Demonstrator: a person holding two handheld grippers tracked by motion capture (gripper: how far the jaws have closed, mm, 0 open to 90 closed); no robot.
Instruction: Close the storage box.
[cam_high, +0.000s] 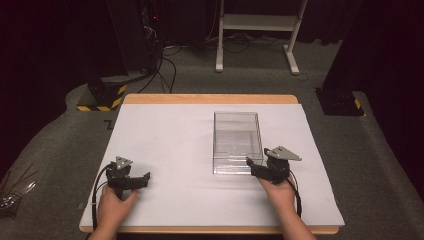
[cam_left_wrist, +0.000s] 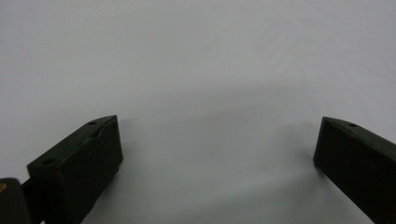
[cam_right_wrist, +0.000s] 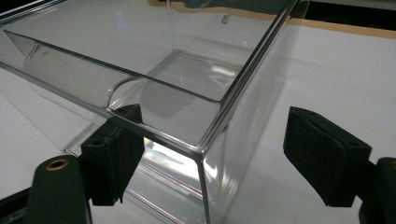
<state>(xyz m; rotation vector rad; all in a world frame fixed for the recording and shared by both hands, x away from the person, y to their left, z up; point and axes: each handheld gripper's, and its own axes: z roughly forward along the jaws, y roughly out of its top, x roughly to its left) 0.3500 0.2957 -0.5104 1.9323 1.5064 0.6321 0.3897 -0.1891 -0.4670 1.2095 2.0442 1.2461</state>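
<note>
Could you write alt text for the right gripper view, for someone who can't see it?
A clear plastic box stands on a white table, its near corner between the open black jaws of the right tool.

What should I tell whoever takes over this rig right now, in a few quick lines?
Left gripper: open, holding nothing, low over the white table cover at the near left.
Right gripper: open, its jaws astride the near right corner of the clear plastic box; one jaw is by the near wall, the other outside the right wall. Not clamped yet.
Box: upright, open-topped, looks empty, right of the table's centre.
Done: right gripper lined up on the corner.
Left: probably close on the corner wall; the left gripper has yet to reach the box.
</note>
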